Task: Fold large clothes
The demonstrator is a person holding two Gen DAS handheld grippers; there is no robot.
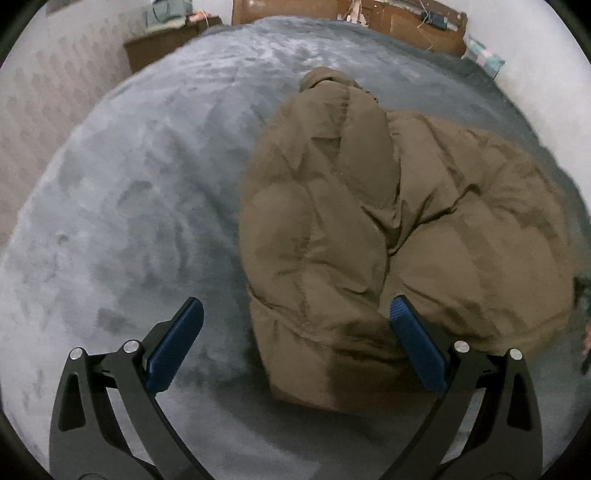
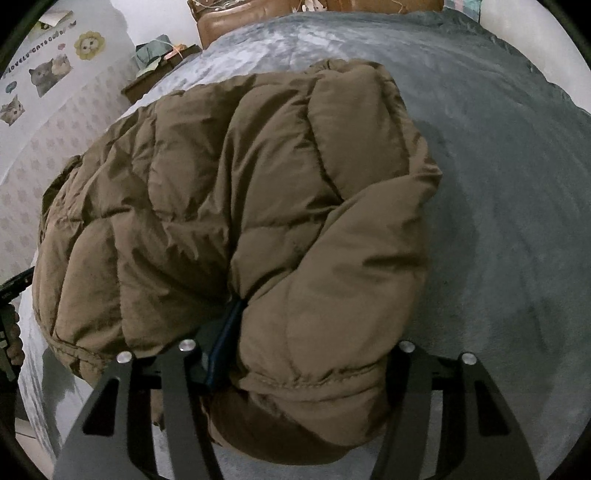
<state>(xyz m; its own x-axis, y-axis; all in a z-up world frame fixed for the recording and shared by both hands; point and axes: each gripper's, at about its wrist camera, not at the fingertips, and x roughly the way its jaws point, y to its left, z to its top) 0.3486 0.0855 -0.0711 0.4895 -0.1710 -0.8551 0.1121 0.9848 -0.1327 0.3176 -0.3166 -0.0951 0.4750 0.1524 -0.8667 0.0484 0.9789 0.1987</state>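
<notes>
A brown puffer jacket (image 1: pixel 369 221) lies bunched on a grey plush bed cover (image 1: pixel 129 203). My left gripper (image 1: pixel 295 314) is open just above the jacket's near hem, with the left pad over the cover and the right pad against the jacket. In the right wrist view the jacket (image 2: pixel 229 192) fills the middle. My right gripper (image 2: pixel 306 332) has a thick fold of the jacket between its fingers. The left pad (image 2: pixel 225 332) presses the fabric; the right pad is hidden by the jacket.
A wooden headboard (image 1: pixel 388 18) stands at the far end of the bed. A low wooden side table (image 1: pixel 162 48) sits at the far left by a patterned wall (image 2: pixel 55 122) with cat stickers. The bed cover (image 2: pixel 498 184) spreads right of the jacket.
</notes>
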